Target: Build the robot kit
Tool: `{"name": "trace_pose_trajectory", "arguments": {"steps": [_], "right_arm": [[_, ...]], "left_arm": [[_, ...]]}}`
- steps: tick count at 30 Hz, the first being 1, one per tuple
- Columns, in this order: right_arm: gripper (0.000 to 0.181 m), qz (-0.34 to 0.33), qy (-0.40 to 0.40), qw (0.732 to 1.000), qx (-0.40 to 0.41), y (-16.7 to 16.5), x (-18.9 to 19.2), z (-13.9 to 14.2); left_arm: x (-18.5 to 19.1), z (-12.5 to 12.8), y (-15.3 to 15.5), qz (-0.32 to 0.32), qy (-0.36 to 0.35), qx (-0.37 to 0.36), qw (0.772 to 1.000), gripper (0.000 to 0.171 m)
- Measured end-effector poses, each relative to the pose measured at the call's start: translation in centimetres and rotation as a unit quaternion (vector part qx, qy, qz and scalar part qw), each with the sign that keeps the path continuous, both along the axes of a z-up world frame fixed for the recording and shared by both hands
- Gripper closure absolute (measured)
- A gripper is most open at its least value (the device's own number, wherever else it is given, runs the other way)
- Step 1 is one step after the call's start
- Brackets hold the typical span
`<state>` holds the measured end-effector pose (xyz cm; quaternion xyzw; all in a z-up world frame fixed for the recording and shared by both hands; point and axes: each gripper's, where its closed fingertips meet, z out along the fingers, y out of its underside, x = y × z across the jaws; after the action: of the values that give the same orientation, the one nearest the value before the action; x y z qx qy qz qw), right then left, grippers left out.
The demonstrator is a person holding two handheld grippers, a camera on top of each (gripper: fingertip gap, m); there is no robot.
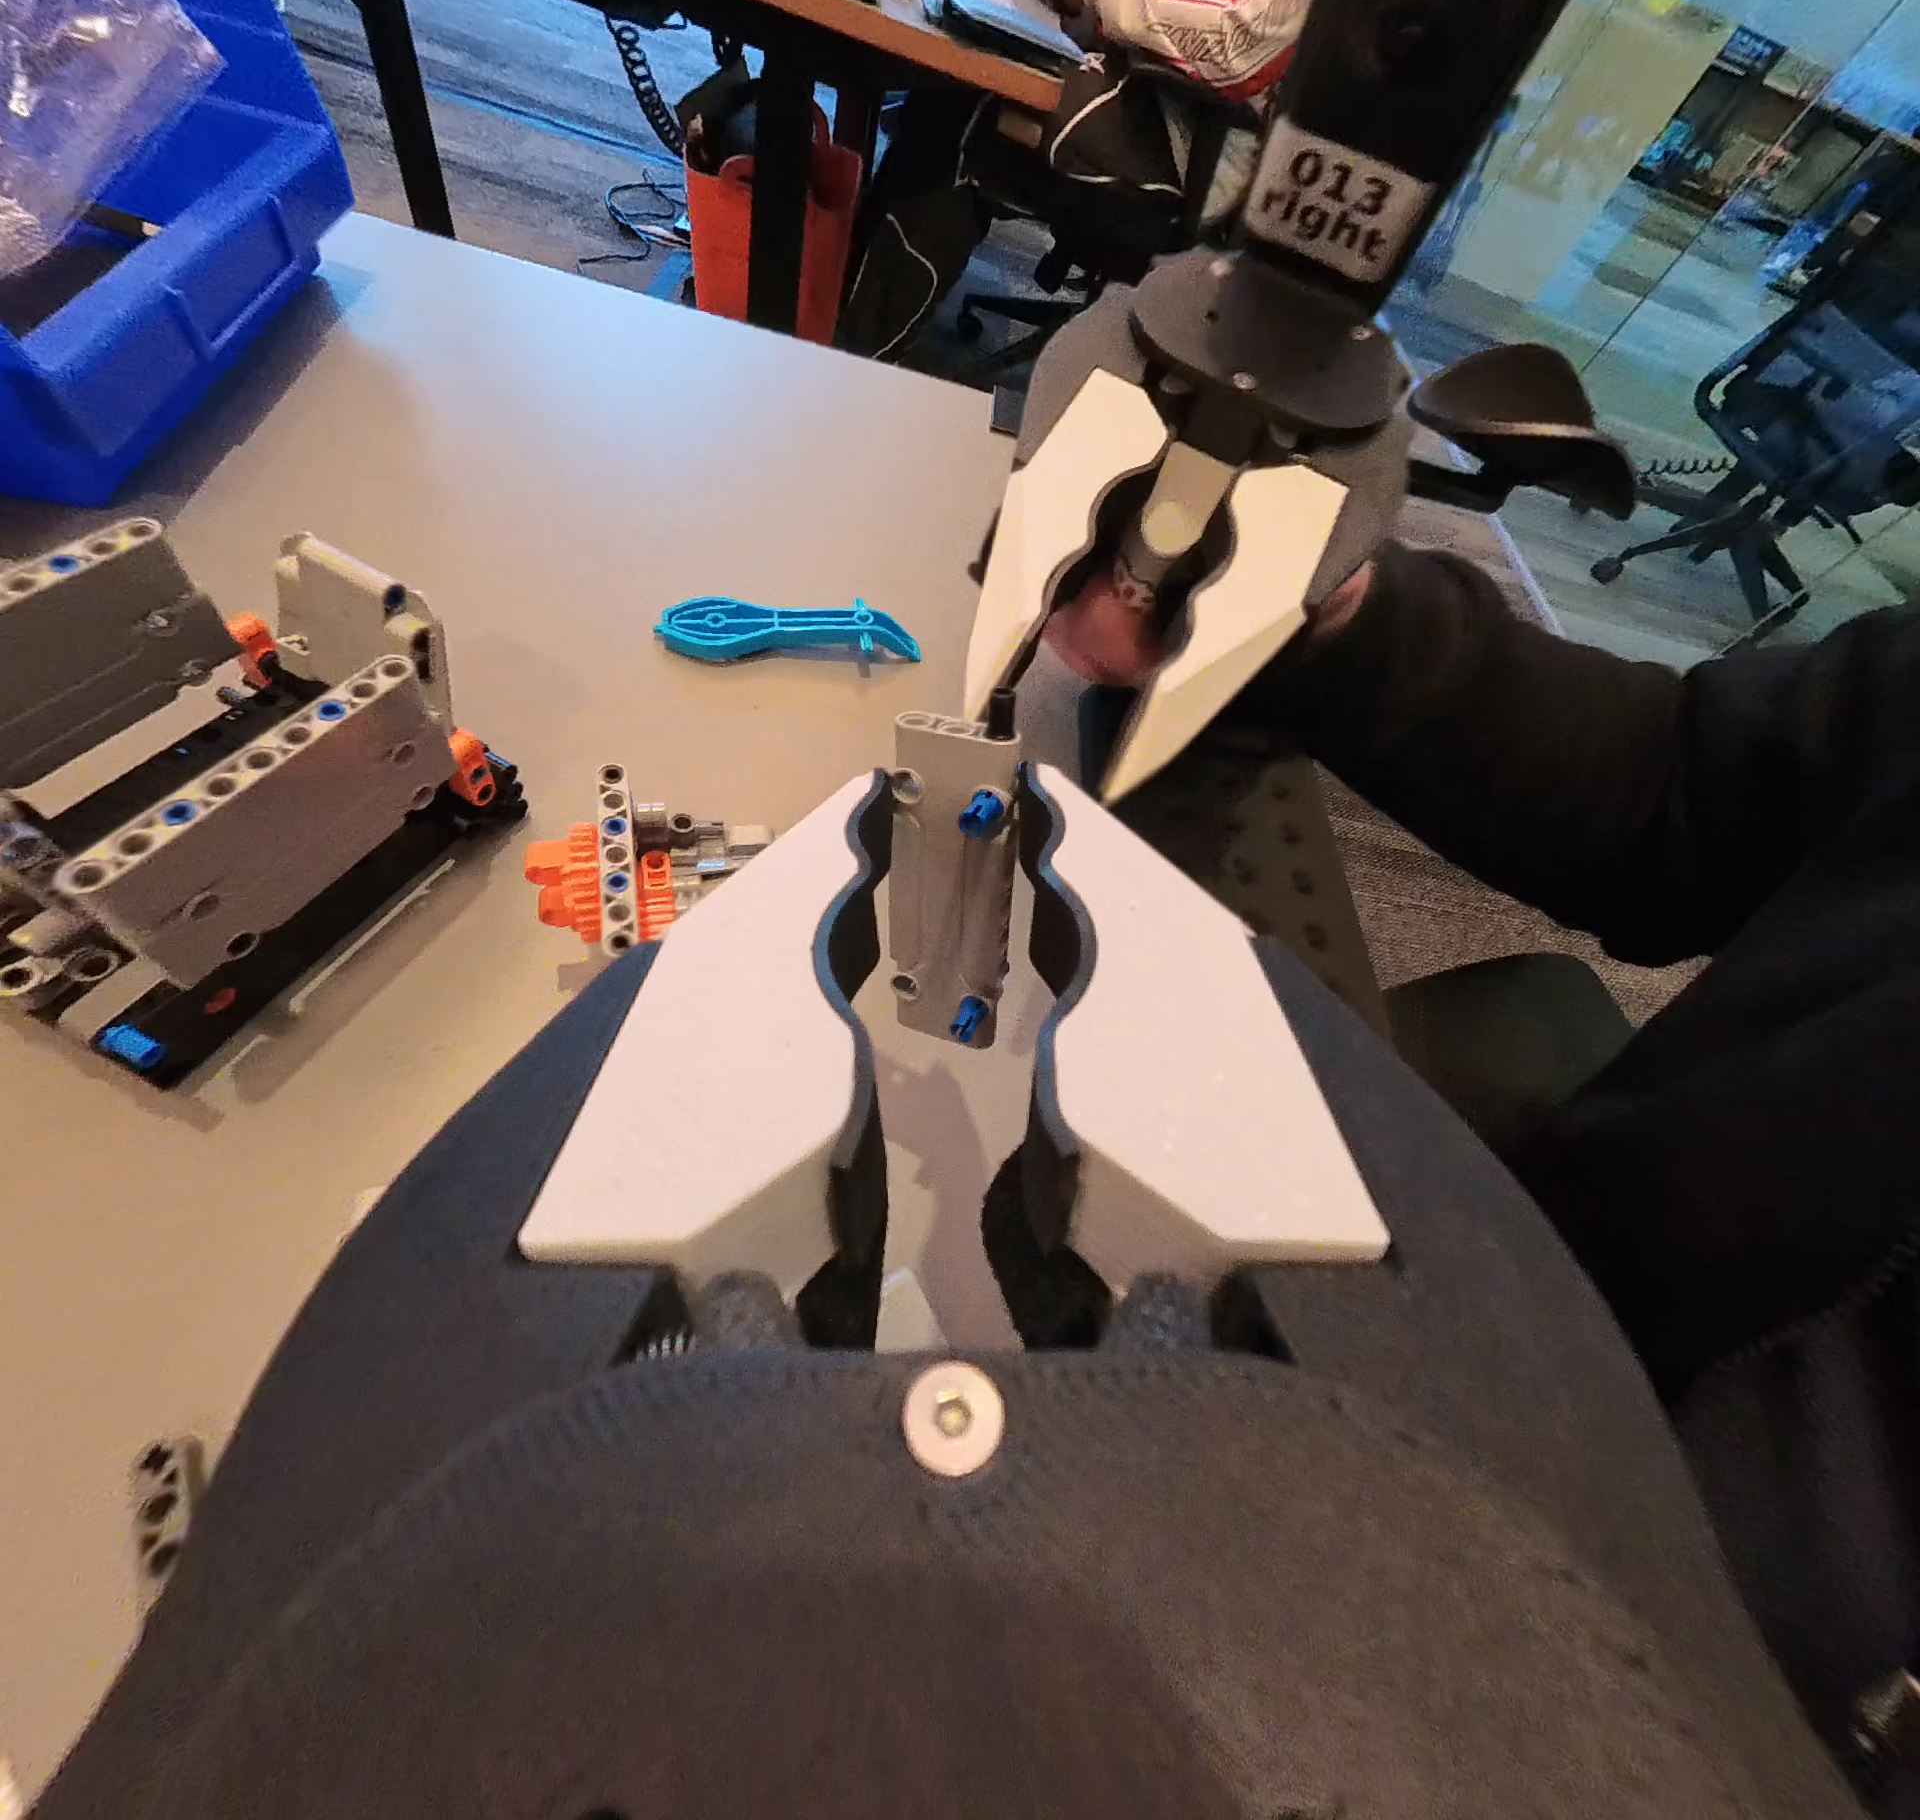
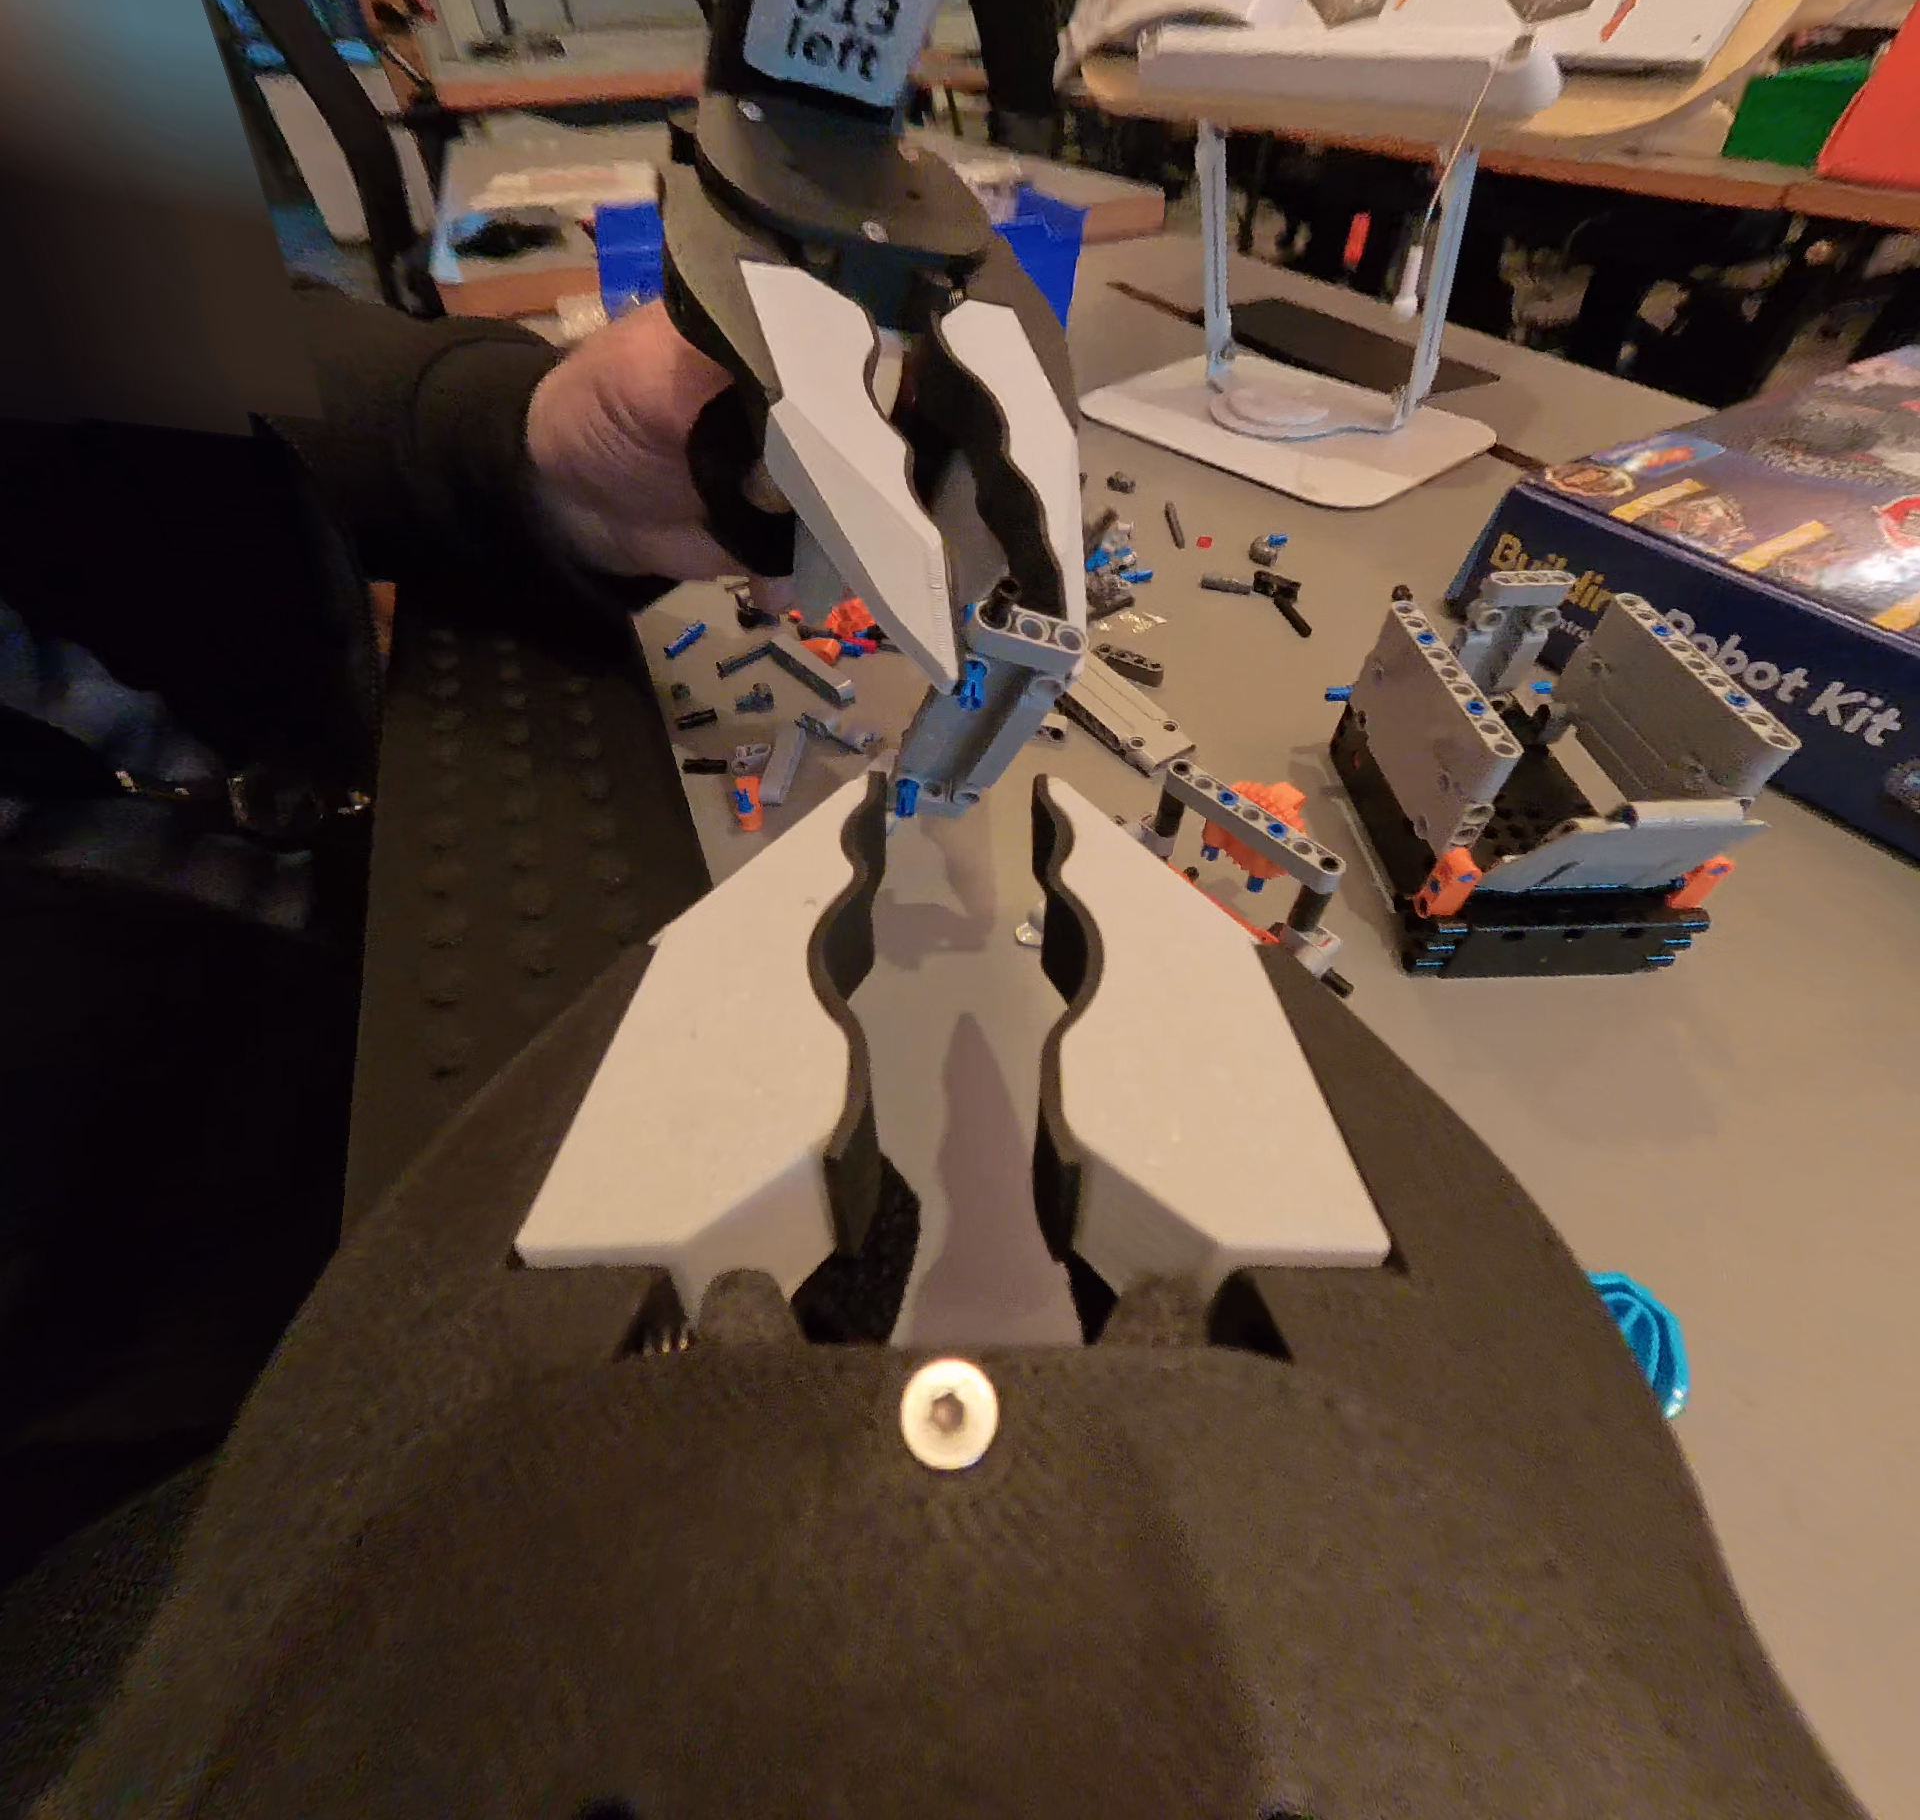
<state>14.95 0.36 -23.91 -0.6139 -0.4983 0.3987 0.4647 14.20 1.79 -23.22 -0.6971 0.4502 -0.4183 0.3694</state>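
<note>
The left gripper is holding a grey beam panel upright above the bench, jaws clamped on it, exposing its black pin to the right gripper, whose jaws are standing apart and empty just beside it.

The blue storage bin is cut by the left edge of the left wrist view. In the right wrist view the gripper body hides most of the turquoise tool, and the loose small parts near the table edge are too small to identify.
</note>
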Motion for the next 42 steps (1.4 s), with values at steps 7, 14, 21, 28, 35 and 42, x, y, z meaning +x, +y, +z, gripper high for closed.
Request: {"name": "trace_pose_trajectory", "arguments": {"steps": [7,14,21,28,35,42], "right_arm": [[0.138,-0.016,-0.095,0.995,0.006,-0.8,-4.0,0.3],[0.13,-0.029,-0.075,0.996,-0.032,-0.5,-10.2,1.1],[0.156,-0.054,-0.079,0.995,-0.022,0.9,-14.0,0.8],[0.156,0.047,-0.067,0.991,-0.107,-0.8,-15.3,0.8],[0.156,0.152,-0.088,0.97,-0.169,-2.6,-16.1,0.2],[0.156,0.235,-0.088,0.945,-0.208,-4.2,-16.5,0.8]], "left_arm": [[-2.0,1.3,-0.1,0.021,0.001,0.004,1.0,0.15],[-6.7,5.2,1.0,0.095,-0.065,0.024,0.993,0.15],[-10.1,5.9,1.1,0.145,-0.101,0.032,0.984,0.15],[-13.5,5.7,1.0,0.159,-0.124,0.001,0.98,0.149],[-15.6,4.5,0.0,0.145,-0.1,0.011,0.984,0.146],[-16.9,4.4,-1.6,0.094,-0.128,-0.007,0.987,0.131]]}}
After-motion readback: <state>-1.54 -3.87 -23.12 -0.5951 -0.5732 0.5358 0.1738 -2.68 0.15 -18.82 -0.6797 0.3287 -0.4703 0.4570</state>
